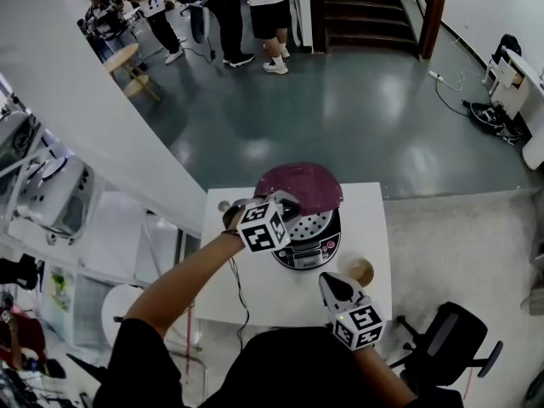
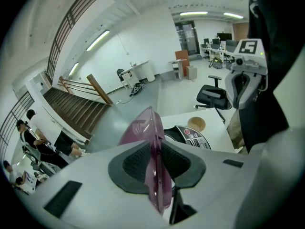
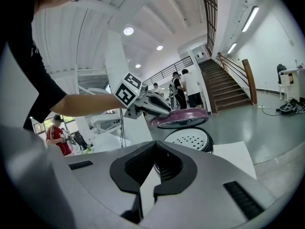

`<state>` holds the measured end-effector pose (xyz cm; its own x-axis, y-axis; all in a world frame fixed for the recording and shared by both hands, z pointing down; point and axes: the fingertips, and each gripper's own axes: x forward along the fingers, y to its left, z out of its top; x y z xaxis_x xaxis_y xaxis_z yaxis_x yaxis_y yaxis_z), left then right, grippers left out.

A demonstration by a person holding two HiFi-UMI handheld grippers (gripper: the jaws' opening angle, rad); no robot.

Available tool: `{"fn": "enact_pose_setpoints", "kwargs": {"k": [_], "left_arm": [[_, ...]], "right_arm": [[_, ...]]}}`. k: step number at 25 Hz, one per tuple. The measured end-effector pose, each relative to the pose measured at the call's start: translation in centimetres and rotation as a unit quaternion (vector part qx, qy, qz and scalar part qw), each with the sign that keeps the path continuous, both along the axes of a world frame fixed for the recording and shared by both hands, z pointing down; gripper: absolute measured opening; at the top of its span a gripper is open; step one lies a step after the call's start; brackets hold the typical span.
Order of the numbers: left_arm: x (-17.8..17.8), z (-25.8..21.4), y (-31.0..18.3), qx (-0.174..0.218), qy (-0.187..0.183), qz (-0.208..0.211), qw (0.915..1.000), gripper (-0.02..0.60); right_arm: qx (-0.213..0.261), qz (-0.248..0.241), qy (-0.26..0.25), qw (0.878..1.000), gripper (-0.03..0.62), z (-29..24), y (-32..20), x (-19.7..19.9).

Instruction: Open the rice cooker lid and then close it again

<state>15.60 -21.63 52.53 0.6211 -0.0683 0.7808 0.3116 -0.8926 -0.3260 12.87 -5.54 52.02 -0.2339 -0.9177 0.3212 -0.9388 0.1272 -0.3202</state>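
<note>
Left claw (image 1: 287,209) is clamped on the rim of the purple lid (image 1: 299,185), which is raised above the back of the rice cooker (image 1: 297,257) on the white table (image 1: 367,206); the cooker's holed inner plate (image 1: 310,225) shows beneath; right claw (image 1: 331,283) hangs near the cooker's front, jaws together and empty, beside a small tan cup (image 1: 359,271).

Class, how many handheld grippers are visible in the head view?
2: the left gripper, jaws clamped on the purple lid; the right gripper, shut, beside the cup. None seems hidden.
</note>
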Motion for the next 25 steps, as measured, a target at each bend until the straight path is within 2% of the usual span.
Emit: {"fn": "enact_pose_setpoints", "kwargs": {"k": [7, 14, 25], "left_arm": [[0.2, 0.1, 0.4, -0.003, 0.017, -0.012, 0.9998, 0.069], [-0.3, 1.7, 1.4, 0.011, -0.001, 0.003, 0.9999, 0.063], [-0.6, 3.6, 2.7, 0.005, -0.012, 0.010, 0.9999, 0.061]], "right_arm": [[-0.001, -0.001, -0.001, 1.000, -0.002, 0.2, 0.4, 0.0], [-0.002, -0.005, -0.002, 1.000, -0.002, 0.4, 0.1, -0.5], [-0.005, -0.004, -0.005, 1.000, -0.002, 0.5, 0.3, -0.2]]}}
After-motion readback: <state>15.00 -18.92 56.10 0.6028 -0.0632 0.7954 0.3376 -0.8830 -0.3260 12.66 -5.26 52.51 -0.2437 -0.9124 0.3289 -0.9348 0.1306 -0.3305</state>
